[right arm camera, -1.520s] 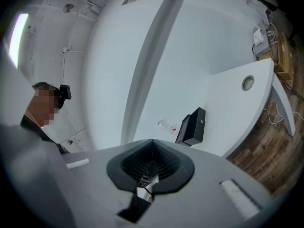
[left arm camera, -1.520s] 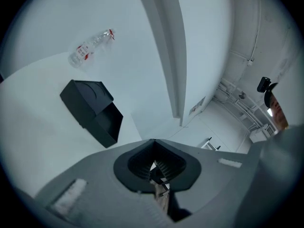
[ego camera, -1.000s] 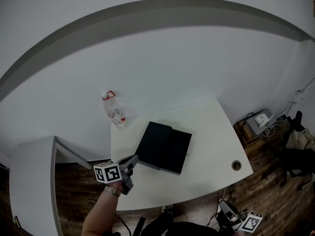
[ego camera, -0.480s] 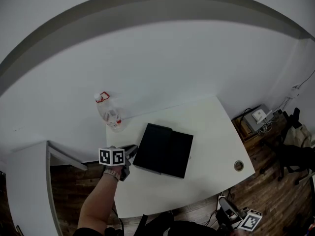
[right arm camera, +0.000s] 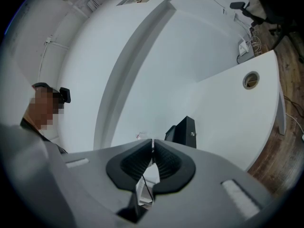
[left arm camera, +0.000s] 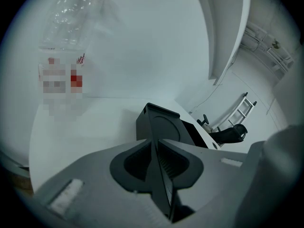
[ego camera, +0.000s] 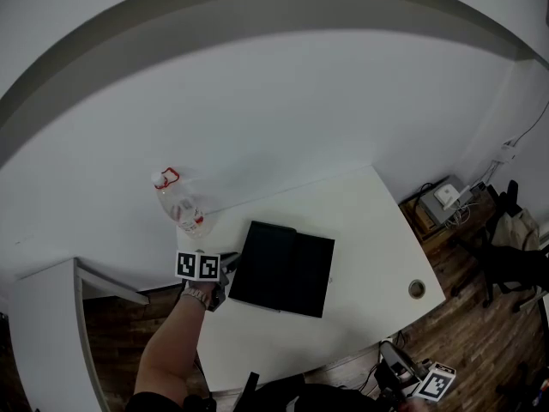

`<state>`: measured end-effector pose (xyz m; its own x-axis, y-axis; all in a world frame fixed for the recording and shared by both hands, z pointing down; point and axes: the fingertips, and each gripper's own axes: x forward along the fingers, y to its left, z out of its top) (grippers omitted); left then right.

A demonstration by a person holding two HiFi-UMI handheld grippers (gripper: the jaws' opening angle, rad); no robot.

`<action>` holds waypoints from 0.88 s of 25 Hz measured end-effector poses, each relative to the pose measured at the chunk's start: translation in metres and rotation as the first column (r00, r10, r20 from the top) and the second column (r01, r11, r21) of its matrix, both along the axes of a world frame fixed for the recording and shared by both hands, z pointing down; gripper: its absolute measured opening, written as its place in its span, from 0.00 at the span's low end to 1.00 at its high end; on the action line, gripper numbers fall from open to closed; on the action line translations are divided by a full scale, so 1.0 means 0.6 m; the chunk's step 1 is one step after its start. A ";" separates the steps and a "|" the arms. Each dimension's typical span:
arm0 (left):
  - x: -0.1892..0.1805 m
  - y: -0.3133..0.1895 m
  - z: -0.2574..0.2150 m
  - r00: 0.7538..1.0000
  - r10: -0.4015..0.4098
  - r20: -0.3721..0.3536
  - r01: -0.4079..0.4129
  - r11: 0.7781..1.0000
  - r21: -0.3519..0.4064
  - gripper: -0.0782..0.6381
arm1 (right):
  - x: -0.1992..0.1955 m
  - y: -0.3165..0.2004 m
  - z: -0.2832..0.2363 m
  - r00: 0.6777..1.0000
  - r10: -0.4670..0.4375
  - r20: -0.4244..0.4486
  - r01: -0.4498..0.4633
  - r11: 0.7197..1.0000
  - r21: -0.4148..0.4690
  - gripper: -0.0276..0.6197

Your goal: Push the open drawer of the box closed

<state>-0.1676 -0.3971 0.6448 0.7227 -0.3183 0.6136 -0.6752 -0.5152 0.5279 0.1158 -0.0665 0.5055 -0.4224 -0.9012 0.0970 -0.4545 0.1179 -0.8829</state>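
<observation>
A flat black box (ego camera: pixel 283 266) lies on the white table (ego camera: pixel 369 239), with its drawer part toward the left. My left gripper (ego camera: pixel 225 269) is shut and empty at the box's left edge; contact cannot be told. In the left gripper view its closed fingertips (left arm camera: pixel 154 144) point at the box's near end (left arm camera: pixel 164 122). My right gripper (ego camera: pixel 403 376) hangs low off the table's front right corner. In the right gripper view its jaws (right arm camera: pixel 153 144) are opening, a sliver apart with nothing between them, and the box (right arm camera: pixel 184 127) is far ahead.
A clear plastic bottle (ego camera: pixel 176 204) with a red ring stands at the table's back left corner, close to my left gripper. A cable hole (ego camera: pixel 417 288) sits near the front right corner. A white cabinet (ego camera: pixel 51 316) stands left, a low stand with devices (ego camera: pixel 442 200) right.
My left gripper has moved forward along the table's left side, from near the front corner up to the box's left edge. The right gripper has stayed low at the front right.
</observation>
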 end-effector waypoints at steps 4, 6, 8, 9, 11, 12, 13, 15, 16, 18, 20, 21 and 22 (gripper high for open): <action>0.009 -0.003 0.009 1.000 0.028 0.008 -0.028 0.999 -0.030 0.17 | -0.005 -0.015 -0.002 1.000 -0.007 0.011 0.007 1.000 0.002 0.07; 0.011 -0.002 0.010 0.999 0.041 0.005 -0.040 0.998 -0.044 0.17 | 0.000 -0.019 0.005 1.000 -0.001 0.001 0.001 1.000 -0.008 0.07; 0.013 -0.001 0.011 0.999 0.048 -0.008 -0.048 0.997 -0.067 0.16 | -0.001 -0.025 0.008 1.000 -0.006 -0.004 0.006 1.000 -0.013 0.08; 0.015 0.000 0.012 0.999 0.051 -0.014 -0.052 0.995 -0.080 0.16 | -0.002 -0.029 0.010 1.000 -0.010 -0.007 0.010 1.000 -0.018 0.08; 0.015 0.000 0.015 0.998 0.058 -0.024 -0.060 0.993 -0.100 0.16 | -0.008 -0.041 0.019 1.000 -0.025 -0.016 0.025 0.999 -0.027 0.08; 0.013 -0.002 0.016 0.998 0.060 -0.026 -0.063 0.992 -0.106 0.16 | -0.012 -0.053 0.025 0.999 -0.040 -0.018 0.040 0.999 -0.027 0.09; 0.008 -0.005 0.016 0.998 0.059 -0.027 -0.062 0.992 -0.111 0.16 | -0.019 -0.070 0.030 0.998 -0.063 -0.018 0.063 0.998 -0.023 0.09; -0.001 -0.008 0.014 0.998 0.049 -0.030 -0.052 0.992 -0.117 0.16 | -0.029 -0.109 0.046 0.994 -0.111 -0.005 0.111 0.994 -0.022 0.10; -0.003 -0.007 0.012 0.998 0.042 -0.036 -0.046 0.992 -0.121 0.16 | -0.028 -0.127 0.061 0.992 -0.124 0.003 0.124 0.992 -0.035 0.11; -0.001 -0.003 0.011 0.998 0.027 -0.054 -0.034 0.991 -0.129 0.16 | -0.016 -0.161 0.099 0.992 -0.121 0.028 0.123 0.989 -0.083 0.11; 0.004 -0.001 0.011 0.998 0.016 -0.068 -0.025 0.991 -0.135 0.16 | -0.005 -0.198 0.143 0.993 -0.094 0.073 0.104 0.984 -0.146 0.12; 0.006 -0.001 0.011 0.997 0.013 -0.072 -0.022 0.990 -0.138 0.16 | -0.005 -0.216 0.164 0.992 -0.085 0.093 0.101 0.979 -0.180 0.13; 0.007 0.000 0.011 0.997 0.010 -0.075 -0.021 0.990 -0.142 0.16 | -0.010 -0.233 0.184 0.991 -0.093 0.092 0.111 0.971 -0.213 0.14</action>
<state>-0.1634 -0.3973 0.6515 0.7718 -0.2196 0.5968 -0.6242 -0.4409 0.6450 0.1096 -0.2061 0.6156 -0.5252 -0.8142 0.2473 -0.3760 -0.0387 -0.9258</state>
